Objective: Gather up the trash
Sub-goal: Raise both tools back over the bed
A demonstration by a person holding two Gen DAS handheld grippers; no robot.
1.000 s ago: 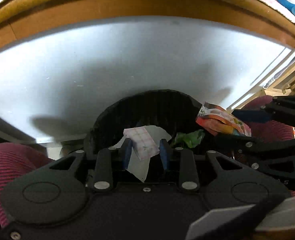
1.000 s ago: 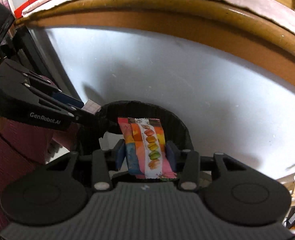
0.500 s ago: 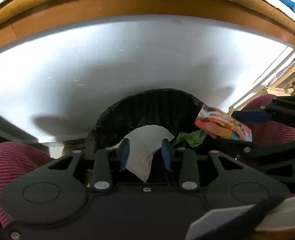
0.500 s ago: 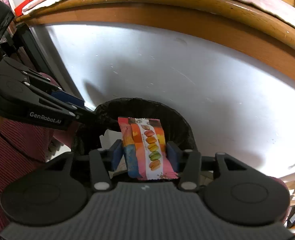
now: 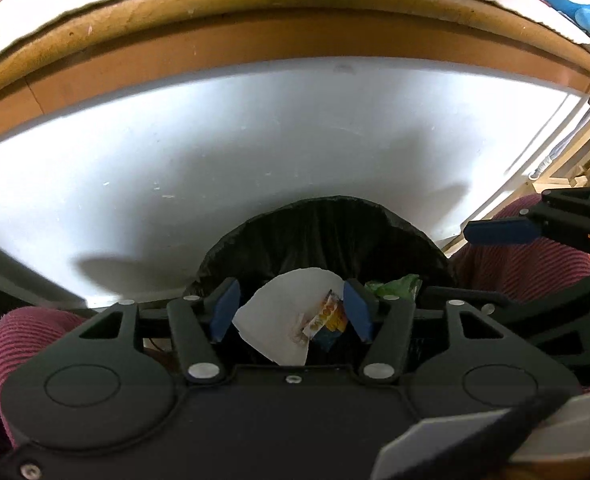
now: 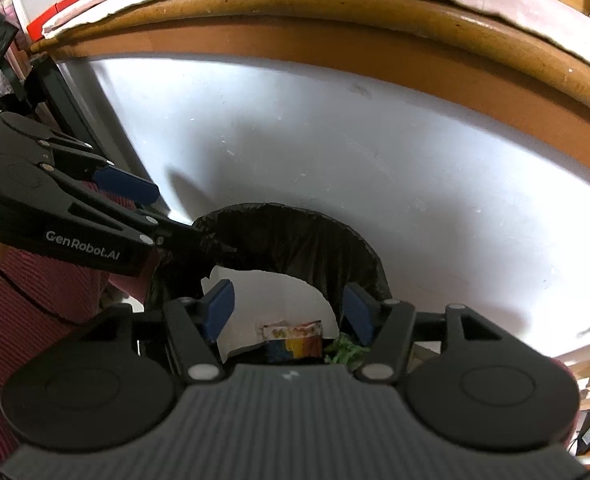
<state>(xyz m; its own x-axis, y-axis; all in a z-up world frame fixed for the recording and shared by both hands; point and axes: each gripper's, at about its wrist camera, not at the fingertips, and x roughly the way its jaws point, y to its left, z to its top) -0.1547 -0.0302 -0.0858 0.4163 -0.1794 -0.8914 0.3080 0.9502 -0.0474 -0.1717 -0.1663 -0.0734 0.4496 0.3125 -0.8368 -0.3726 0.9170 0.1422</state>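
A: Black-lined bin [image 5: 323,236] sits tight vs the white panel [image 5: 255,140] behind, person's knees [image 5: 27,332] either side. Risk?

B: Both grippers crowd its mouth. Left gripper [image 5: 291,312] and right gripper [image 6: 287,312] are each opening, nothing between the pads, so they could knock each other or snag the liner rim on the way out.

A: Trash?

B: White paper [image 5: 283,320] and colourful wrapper [image 6: 295,334] lie inside the bin, green scrap [image 5: 395,286] by its right wall. Paper stands tall, may tip over the near rim.

A: Room?

B: Only up and back twd the person.
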